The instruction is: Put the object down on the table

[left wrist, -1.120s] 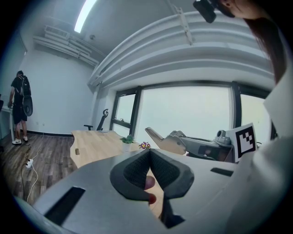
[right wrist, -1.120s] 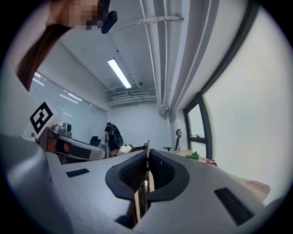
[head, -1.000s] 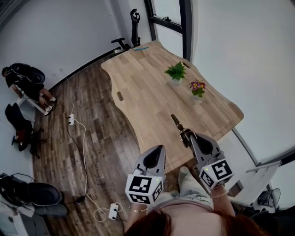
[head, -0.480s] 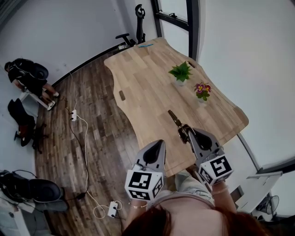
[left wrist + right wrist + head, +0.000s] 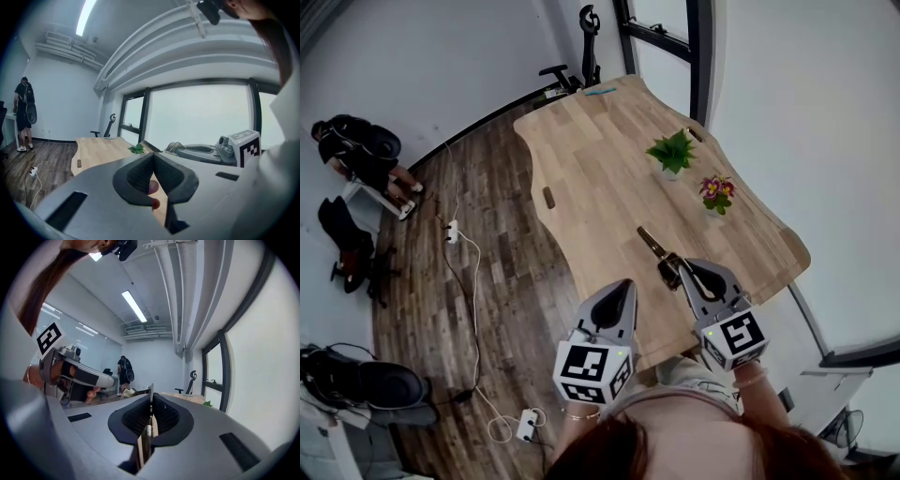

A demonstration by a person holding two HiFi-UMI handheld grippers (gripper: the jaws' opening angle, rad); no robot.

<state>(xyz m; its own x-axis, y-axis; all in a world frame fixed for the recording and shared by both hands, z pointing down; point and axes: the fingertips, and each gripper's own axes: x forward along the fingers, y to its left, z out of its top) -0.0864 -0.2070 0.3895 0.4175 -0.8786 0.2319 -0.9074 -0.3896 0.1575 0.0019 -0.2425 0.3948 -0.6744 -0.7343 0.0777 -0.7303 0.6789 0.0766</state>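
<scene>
Slim brown tool point(image 5: 650, 241) (stiff and light, I judge) sits clamped edge-on in right gripper point(image 5: 682, 271); left gripper point(image 5: 622, 285) pinched together, empty; best gripped mid-length.

— What lies beyond the jaws of the right gripper point(image 5: 673, 272)?
— The worktop point(image 5: 591, 159); a thin tool point(image 5: 652, 242) juts forward from between them. Ahead, to their right: a leafy plant point(image 5: 672, 152), with a flowering plant point(image 5: 716, 192) nearer.
</scene>
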